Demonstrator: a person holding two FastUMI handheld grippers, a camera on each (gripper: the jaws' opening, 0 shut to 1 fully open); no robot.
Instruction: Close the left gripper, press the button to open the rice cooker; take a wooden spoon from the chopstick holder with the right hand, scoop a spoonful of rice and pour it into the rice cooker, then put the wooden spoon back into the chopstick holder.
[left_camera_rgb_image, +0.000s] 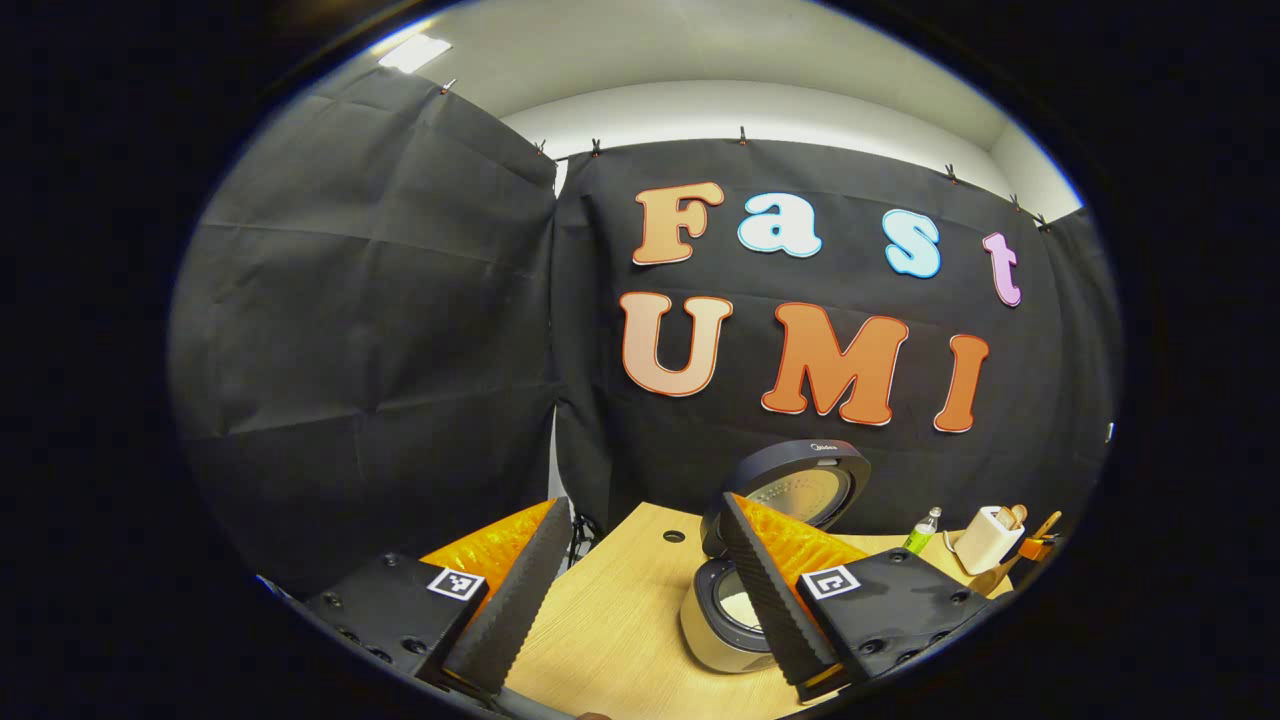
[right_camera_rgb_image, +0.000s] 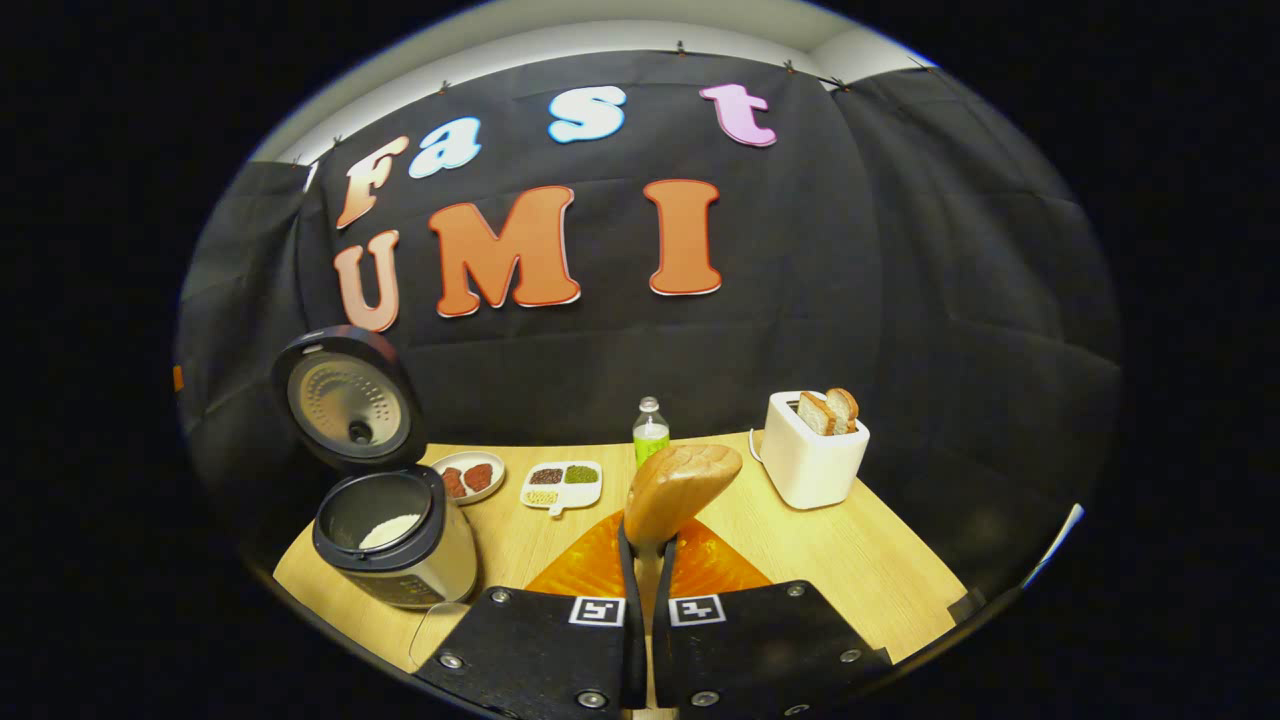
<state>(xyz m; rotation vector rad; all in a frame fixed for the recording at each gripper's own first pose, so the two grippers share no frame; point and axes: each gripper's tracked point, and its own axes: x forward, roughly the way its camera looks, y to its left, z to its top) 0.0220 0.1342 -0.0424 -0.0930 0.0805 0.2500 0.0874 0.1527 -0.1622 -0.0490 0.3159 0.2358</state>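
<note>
The wooden table (right_camera_rgb_image: 870, 570) carries everything. At its left side stands the rice cooker (right_camera_rgb_image: 395, 540), lid (right_camera_rgb_image: 345, 405) swung up, a patch of white rice in the pot. The white toaster (right_camera_rgb_image: 812, 455) holds two bread slices — it sits at the right. The left gripper (left_camera_rgb_image: 640, 590) hangs above the table, fingers spread wide. The right gripper (right_camera_rgb_image: 645, 590) pinches the wooden spoon (right_camera_rgb_image: 680, 490), its bowl raised and apparently empty. A green bottle (right_camera_rgb_image: 650, 432) stands behind.
</note>
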